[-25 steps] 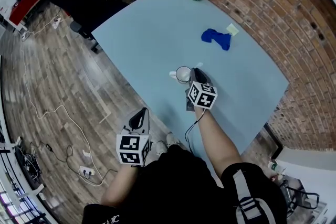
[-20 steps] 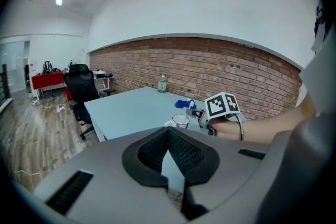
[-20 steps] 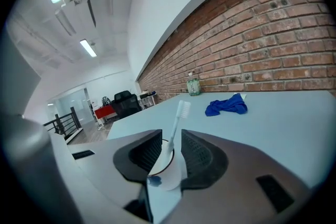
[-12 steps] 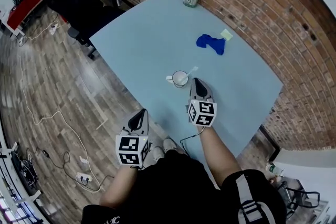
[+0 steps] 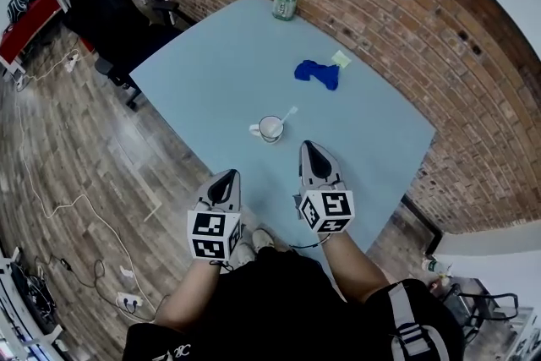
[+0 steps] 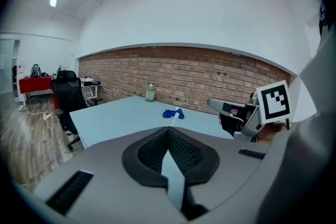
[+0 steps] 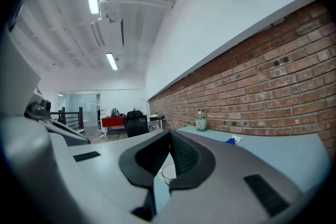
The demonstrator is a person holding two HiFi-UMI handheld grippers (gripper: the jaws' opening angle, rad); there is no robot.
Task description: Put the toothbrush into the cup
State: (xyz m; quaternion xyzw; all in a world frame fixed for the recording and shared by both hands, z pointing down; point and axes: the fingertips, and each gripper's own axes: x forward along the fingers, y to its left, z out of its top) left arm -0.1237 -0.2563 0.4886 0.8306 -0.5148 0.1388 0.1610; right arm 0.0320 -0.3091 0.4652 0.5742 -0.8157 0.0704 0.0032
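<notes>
A white cup (image 5: 270,128) stands near the middle of the light blue table (image 5: 220,72). A white toothbrush (image 5: 288,115) leans out of it toward the right. My right gripper (image 5: 310,152) is shut and empty, a short way in front of the cup. My left gripper (image 5: 226,182) is shut and empty over the table's near edge. In the right gripper view the cup's rim (image 7: 169,171) shows just past the shut jaws (image 7: 170,134). In the left gripper view the toothbrush's tip (image 6: 176,112) rises above the shut jaws (image 6: 168,129), which hide the cup.
A blue cloth (image 5: 317,73) and a small pale note (image 5: 341,58) lie at the table's far right. A green bottle (image 5: 285,4) stands at the far corner by the brick wall. A black office chair (image 5: 110,13) stands left of the table.
My right gripper has drawn back from the cup toward my body. The toothbrush stays in the cup. The left gripper has hardly moved.
</notes>
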